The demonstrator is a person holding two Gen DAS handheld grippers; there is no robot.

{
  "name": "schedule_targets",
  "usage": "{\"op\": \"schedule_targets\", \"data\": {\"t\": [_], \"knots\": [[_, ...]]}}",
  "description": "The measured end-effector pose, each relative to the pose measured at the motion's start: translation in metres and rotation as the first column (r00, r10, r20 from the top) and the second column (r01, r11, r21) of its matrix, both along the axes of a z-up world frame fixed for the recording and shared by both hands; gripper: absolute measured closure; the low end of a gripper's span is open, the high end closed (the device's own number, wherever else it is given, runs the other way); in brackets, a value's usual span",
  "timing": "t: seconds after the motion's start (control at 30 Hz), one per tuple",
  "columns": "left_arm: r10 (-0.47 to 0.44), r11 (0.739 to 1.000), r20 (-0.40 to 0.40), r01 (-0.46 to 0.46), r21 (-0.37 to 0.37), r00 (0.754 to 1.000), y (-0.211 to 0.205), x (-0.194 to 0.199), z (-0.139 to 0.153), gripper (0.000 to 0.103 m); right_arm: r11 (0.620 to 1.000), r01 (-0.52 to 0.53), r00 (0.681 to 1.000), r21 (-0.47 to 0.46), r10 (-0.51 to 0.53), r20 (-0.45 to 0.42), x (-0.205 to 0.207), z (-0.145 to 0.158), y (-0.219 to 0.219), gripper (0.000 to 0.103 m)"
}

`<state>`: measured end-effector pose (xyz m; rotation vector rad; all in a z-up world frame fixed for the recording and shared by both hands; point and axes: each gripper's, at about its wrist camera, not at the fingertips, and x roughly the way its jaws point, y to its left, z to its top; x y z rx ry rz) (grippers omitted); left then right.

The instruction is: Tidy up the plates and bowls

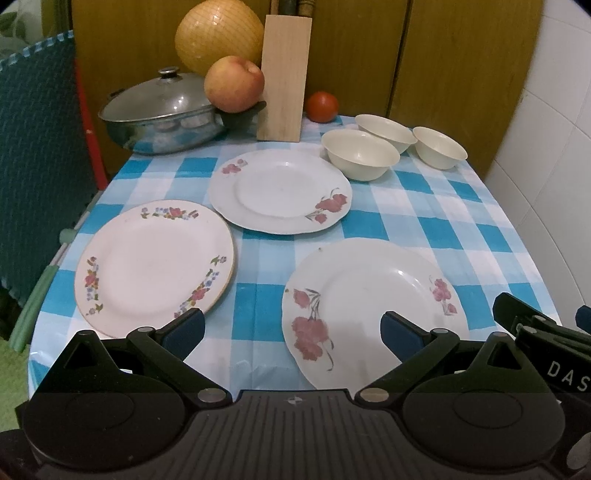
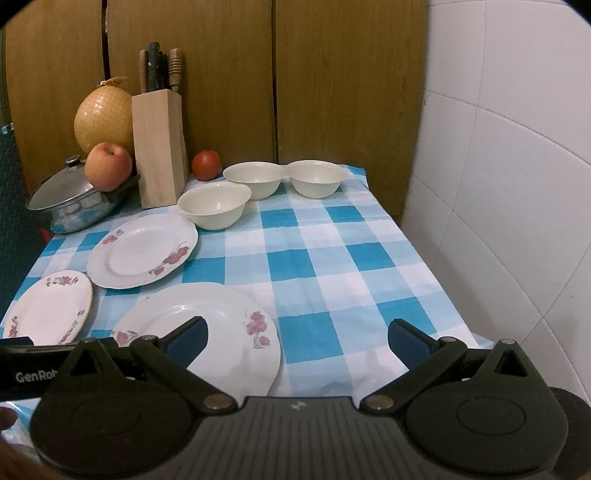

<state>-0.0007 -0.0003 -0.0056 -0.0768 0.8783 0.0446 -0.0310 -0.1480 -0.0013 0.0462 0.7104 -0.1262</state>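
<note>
Three flowered white plates lie flat on the blue checked tablecloth (image 1: 424, 218): a near-right plate (image 1: 369, 306) (image 2: 207, 332), a far plate (image 1: 280, 190) (image 2: 142, 251), and a gold-rimmed left plate (image 1: 155, 266) (image 2: 48, 306). Three cream bowls (image 1: 360, 155) (image 1: 386, 131) (image 1: 439, 147) stand upright at the back; in the right wrist view they are the bowls (image 2: 214, 205) (image 2: 253, 179) (image 2: 316, 177). My left gripper (image 1: 291, 330) hovers open over the table's near edge, between the left and near-right plates. My right gripper (image 2: 297, 338) is open beside the near-right plate, holding nothing.
At the back left stand a lidded steel pot (image 1: 162, 110), an apple (image 1: 234, 84), a netted melon (image 1: 218, 35), a wooden knife block (image 1: 286, 77) and a tomato (image 1: 321, 106). Wooden cabinet doors (image 2: 332, 81) stand behind, a tiled wall (image 2: 509, 184) to the right.
</note>
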Motion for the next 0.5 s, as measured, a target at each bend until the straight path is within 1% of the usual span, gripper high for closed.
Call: {"op": "schedule_targets", "data": {"t": [0.5], "knots": [[0.005,1.000,-0.014,-0.005,0.000,1.000,0.0011,0.0000,-0.0017,0.001,1.000,-0.004,1.000,0.003,0.004,-0.009,0.0010,-0.0023,0.0025,0.003]]}}
